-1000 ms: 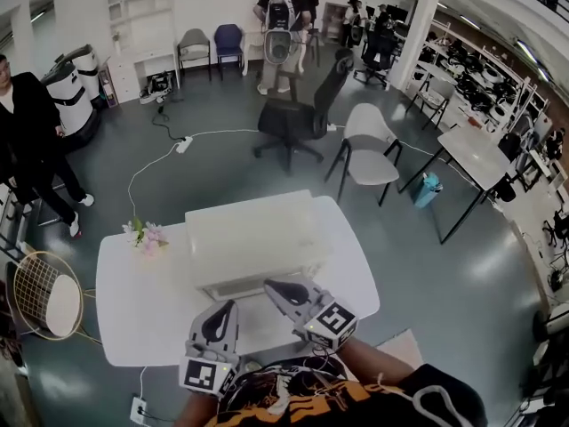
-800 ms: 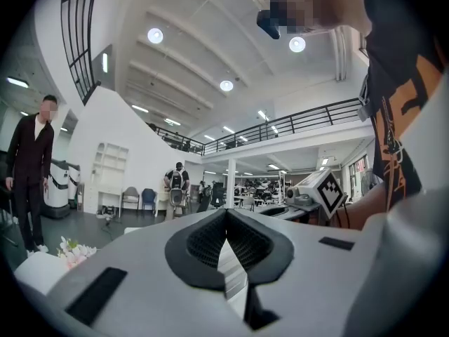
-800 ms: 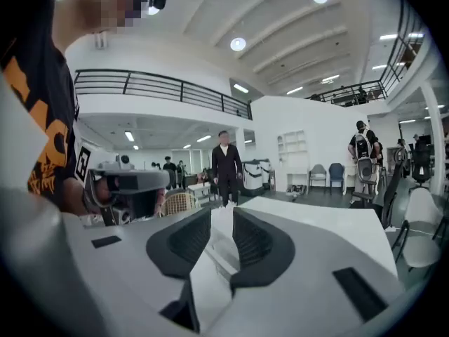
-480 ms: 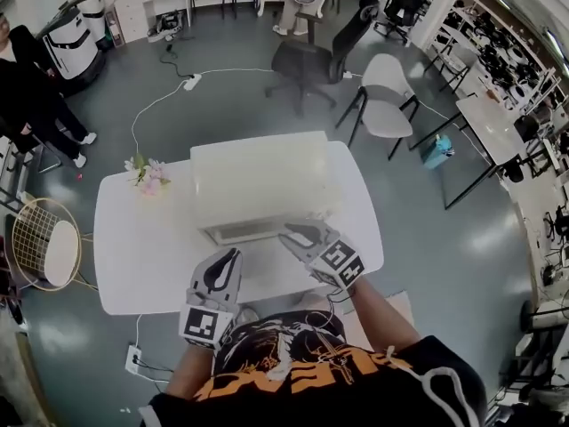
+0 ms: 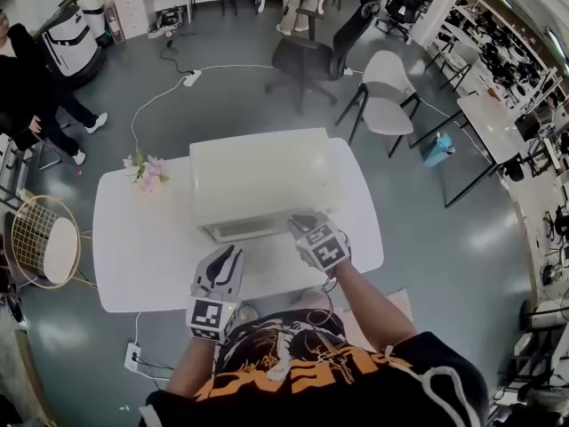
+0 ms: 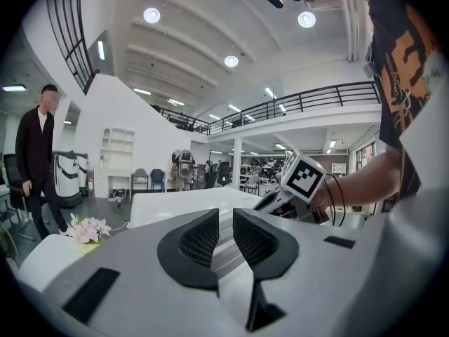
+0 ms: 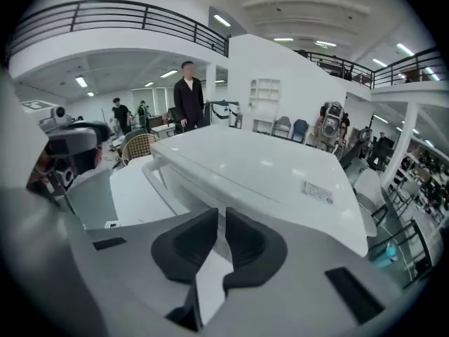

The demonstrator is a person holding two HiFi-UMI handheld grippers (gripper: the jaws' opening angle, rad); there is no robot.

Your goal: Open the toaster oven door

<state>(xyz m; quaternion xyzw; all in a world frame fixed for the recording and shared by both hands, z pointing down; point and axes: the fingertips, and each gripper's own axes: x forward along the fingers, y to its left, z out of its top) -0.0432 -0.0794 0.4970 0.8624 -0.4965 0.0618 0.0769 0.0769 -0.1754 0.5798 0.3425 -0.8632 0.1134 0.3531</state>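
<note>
My head camera looks steeply down; both gripper cameras, low and close, share the toaster oven (image 5: 262, 181) at twelve o'clock.

1. A black short-sleeved T-shirt (image 5: 302, 382) with a large orange print across the front; a white cord (image 5: 437, 397) loops over one shoulder.
2. The left gripper (image 5: 229, 258) has a light grey moulded plastic shell, two black ribbed pads (image 6: 198, 239) and a cube with black-and-white square markers (image 5: 210, 317).
3. The right gripper (image 5: 300, 222) has the same grey shell, black pads (image 7: 189, 244) and its own marker cube (image 5: 322, 247).
4. Thin black cables (image 6: 342, 188) loop across the right wrist.
</note>
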